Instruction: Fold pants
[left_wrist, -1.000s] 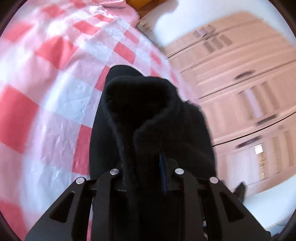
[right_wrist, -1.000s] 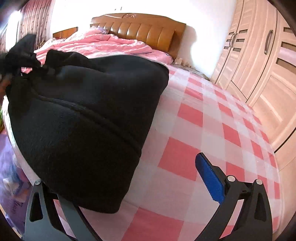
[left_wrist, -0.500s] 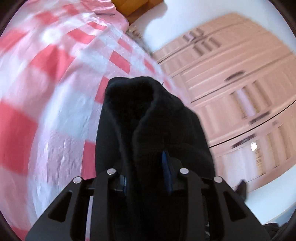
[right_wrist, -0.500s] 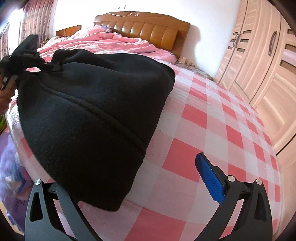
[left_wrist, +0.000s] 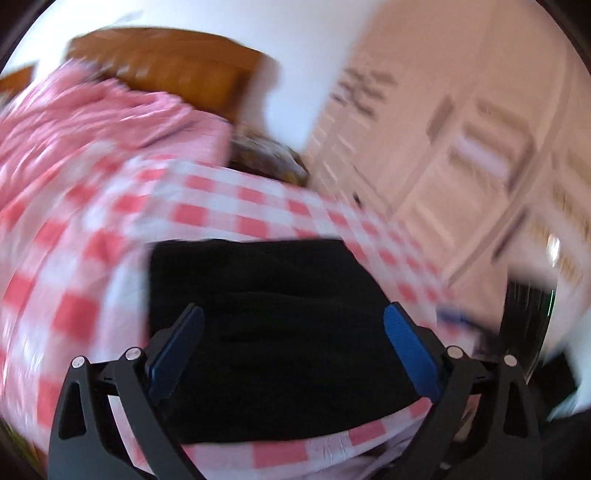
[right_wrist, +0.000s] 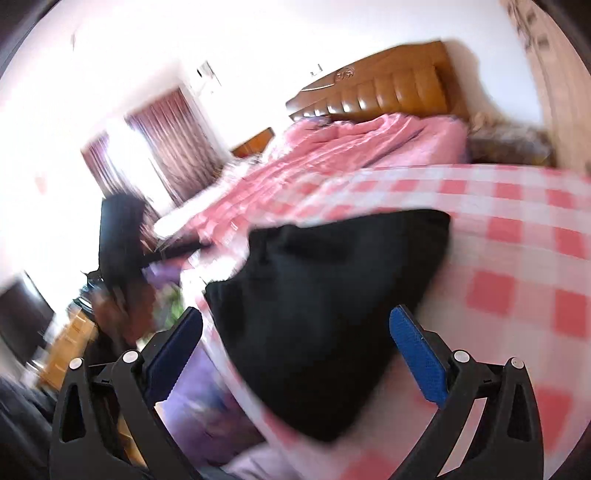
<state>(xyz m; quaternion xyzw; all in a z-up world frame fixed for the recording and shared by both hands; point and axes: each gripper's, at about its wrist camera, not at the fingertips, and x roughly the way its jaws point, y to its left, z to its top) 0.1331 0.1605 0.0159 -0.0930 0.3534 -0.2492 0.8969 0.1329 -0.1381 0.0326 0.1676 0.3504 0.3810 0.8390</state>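
Your pants (left_wrist: 280, 332) lie folded into a black slab on the checked sheet (left_wrist: 207, 206) near the foot edge of the bed (right_wrist: 517, 236), flat and free of both tools. Your left gripper (left_wrist: 291, 343) hangs above them with its jaws spread wide; they have just been opening, and nothing sits between the blue pads (left_wrist: 410, 350) now, the cloth lying below them rather than in their grip. Your right gripper (right_wrist: 295, 343) also has its jaws wide apart and empty, the pants showing beyond and between the two fingers but clear of them. In the right view the pants taper to a rounded corner toward the bed's edge, with purple cloth (right_wrist: 207, 413) lower down beside the bed. At the head of the bed a crumpled pink quilt (right_wrist: 354, 147) is heaped against the brown padded headboard (right_wrist: 391, 85). Pale wardrobe doors (left_wrist: 480, 155) stand along the far side in the left view, and maroon curtains (right_wrist: 173, 147) frame a bright window in the right view. Both views are smeared with motion, so the dark shape at the left of the right view (right_wrist: 122, 243) is probably your other gripper and hand, though I cannot say for certain.
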